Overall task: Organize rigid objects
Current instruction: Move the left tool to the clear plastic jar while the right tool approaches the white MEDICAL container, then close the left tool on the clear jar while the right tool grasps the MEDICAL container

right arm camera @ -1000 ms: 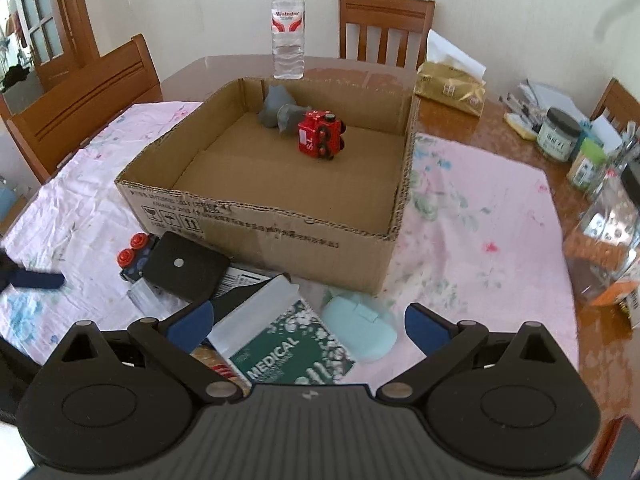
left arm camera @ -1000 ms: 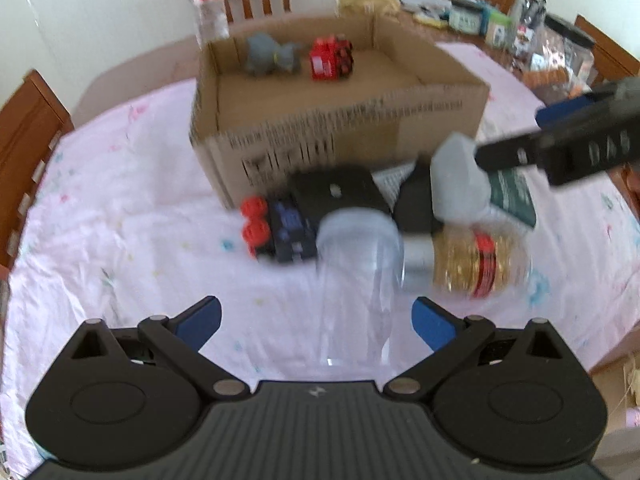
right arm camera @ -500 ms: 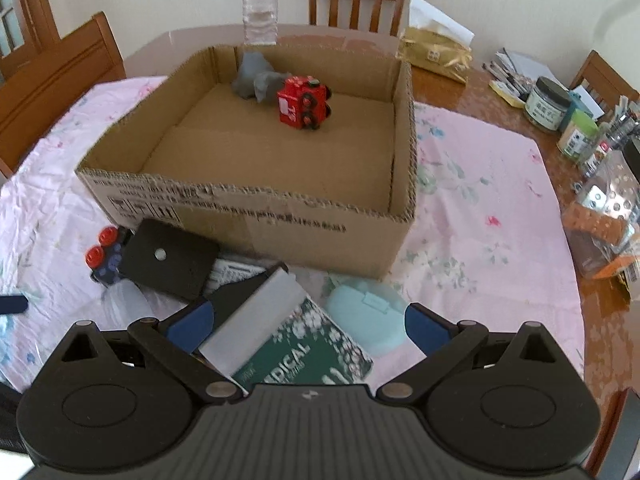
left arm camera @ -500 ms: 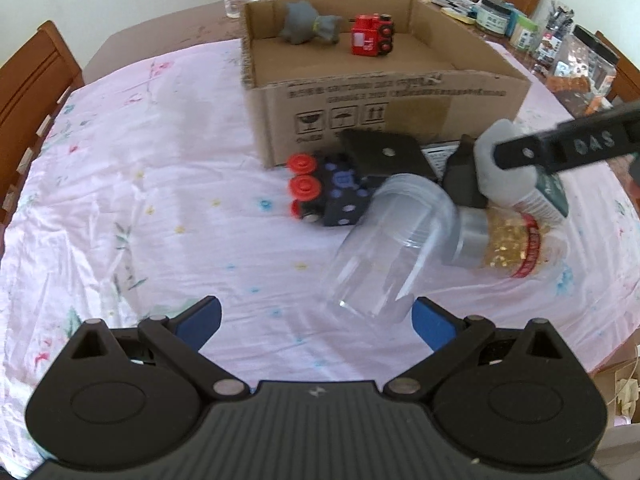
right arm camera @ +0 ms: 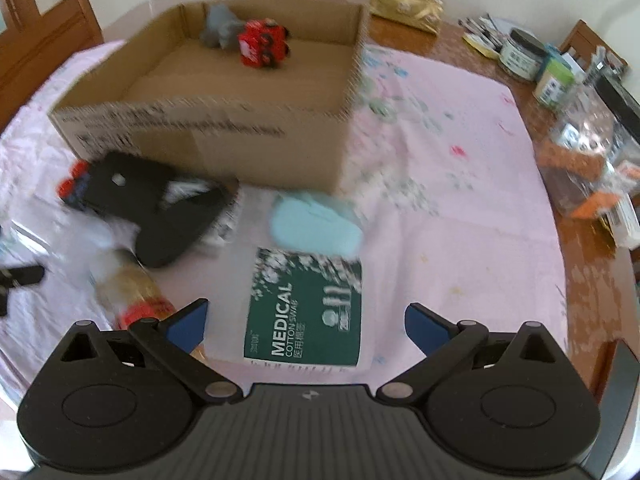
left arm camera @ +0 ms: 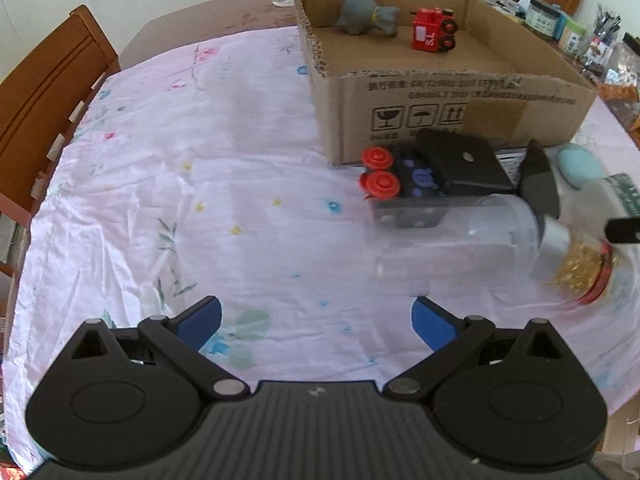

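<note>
Lying sideways on wrinkled floral cloth [left arm camera: 200,184], a clear cylindrical jar [left arm camera: 460,236]; both hand-held grippers [left arm camera: 316,320] [right arm camera: 306,318] spread, empty.

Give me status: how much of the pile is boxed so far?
Done: red toy vehicle and grey figure sit in the cardboard box. In hand: nothing; left gripper and right gripper are open, the right over the cotton swab pack. Left: that pack, clear jar, black plate.

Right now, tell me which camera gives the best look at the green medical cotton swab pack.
The right wrist view. The medical cotton swab pack lies flat on the tablecloth, between the open fingers of the right gripper, its label readable. The left wrist view catches only a blurred green corner of it at the right edge.
</note>
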Available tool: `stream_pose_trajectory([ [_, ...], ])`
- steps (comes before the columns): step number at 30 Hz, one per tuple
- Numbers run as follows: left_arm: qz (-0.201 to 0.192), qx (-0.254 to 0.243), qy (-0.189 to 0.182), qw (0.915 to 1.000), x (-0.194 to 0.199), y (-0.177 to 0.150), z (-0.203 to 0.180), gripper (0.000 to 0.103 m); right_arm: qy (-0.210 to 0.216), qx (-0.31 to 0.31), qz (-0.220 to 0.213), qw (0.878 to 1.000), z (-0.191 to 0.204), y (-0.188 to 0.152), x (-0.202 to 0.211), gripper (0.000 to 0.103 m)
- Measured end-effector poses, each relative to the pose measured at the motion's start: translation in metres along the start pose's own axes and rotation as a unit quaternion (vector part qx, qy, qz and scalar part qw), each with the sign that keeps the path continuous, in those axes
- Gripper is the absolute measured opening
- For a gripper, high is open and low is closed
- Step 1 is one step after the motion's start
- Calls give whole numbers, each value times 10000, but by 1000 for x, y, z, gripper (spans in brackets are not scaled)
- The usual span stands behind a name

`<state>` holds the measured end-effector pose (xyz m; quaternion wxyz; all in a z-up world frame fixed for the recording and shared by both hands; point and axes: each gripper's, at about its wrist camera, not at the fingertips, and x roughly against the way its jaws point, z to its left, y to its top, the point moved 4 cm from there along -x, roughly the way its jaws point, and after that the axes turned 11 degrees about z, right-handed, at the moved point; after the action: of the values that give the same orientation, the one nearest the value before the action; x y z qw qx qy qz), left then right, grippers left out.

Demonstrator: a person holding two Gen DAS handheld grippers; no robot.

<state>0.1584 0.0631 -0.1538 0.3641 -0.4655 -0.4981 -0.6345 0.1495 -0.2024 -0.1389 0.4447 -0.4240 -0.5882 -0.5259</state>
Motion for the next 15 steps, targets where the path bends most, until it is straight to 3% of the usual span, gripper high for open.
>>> stream_pose_trajectory([
  [3,42,67,8,10000,-2,0,1,101,-26,26,54,10000,-8,-7,-7,103],
  [8,142,-54,-405,9991,6,-7,-12,101,-112,242,144,9995,-9,-15,-20,103],
  [12,-27,-271,-690,9972,20,-7,-33,101,142,121,140,9997,-14,-15,-25,103],
  [15,-211,-329,-687,9969,22,1,-46,101,175,264,61,9995,-13,-15,-25,103],
])
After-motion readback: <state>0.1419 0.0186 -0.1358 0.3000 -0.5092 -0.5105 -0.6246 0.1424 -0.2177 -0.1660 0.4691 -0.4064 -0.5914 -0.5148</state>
